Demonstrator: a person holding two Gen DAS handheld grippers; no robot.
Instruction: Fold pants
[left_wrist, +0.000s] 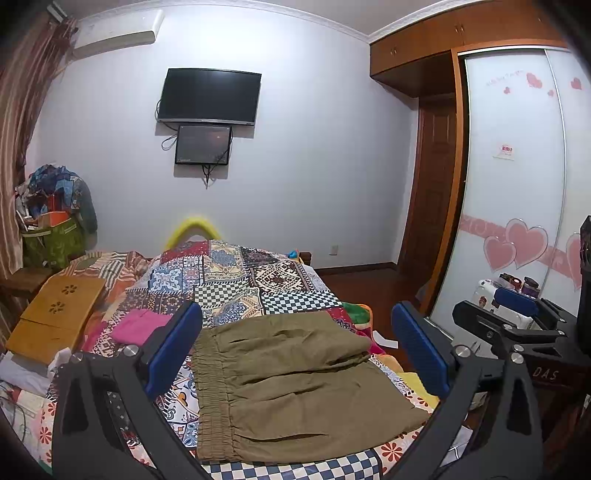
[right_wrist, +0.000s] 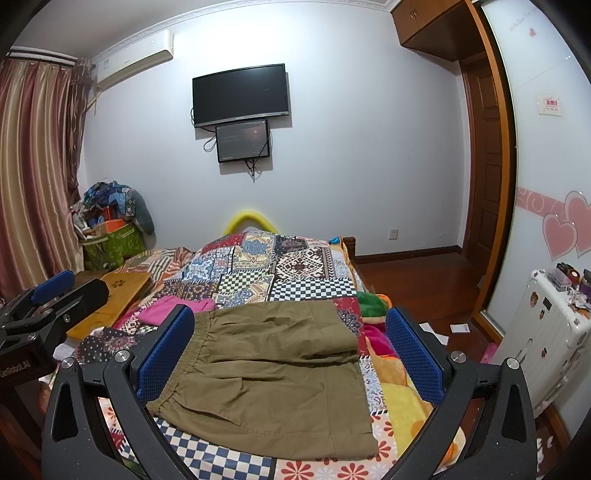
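Observation:
Olive-green pants (left_wrist: 295, 384) lie folded in a flat stack on the patchwork bedspread (left_wrist: 236, 280), elastic waistband to the left. They also show in the right wrist view (right_wrist: 273, 373). My left gripper (left_wrist: 295, 350) is open and empty, held above the pants, with blue pads (left_wrist: 173, 347) on either side. My right gripper (right_wrist: 291, 350) is open and empty too, raised above the pants. The right gripper shows at the right of the left wrist view (left_wrist: 517, 314); the left gripper shows at the left of the right wrist view (right_wrist: 48, 295).
A pink garment (left_wrist: 138, 326) lies left of the pants. A wooden lap tray (left_wrist: 59, 314) sits at the bed's left. A white suitcase (right_wrist: 543, 332) stands by the wardrobe on the right. A laundry pile (right_wrist: 110, 229) fills the far left corner.

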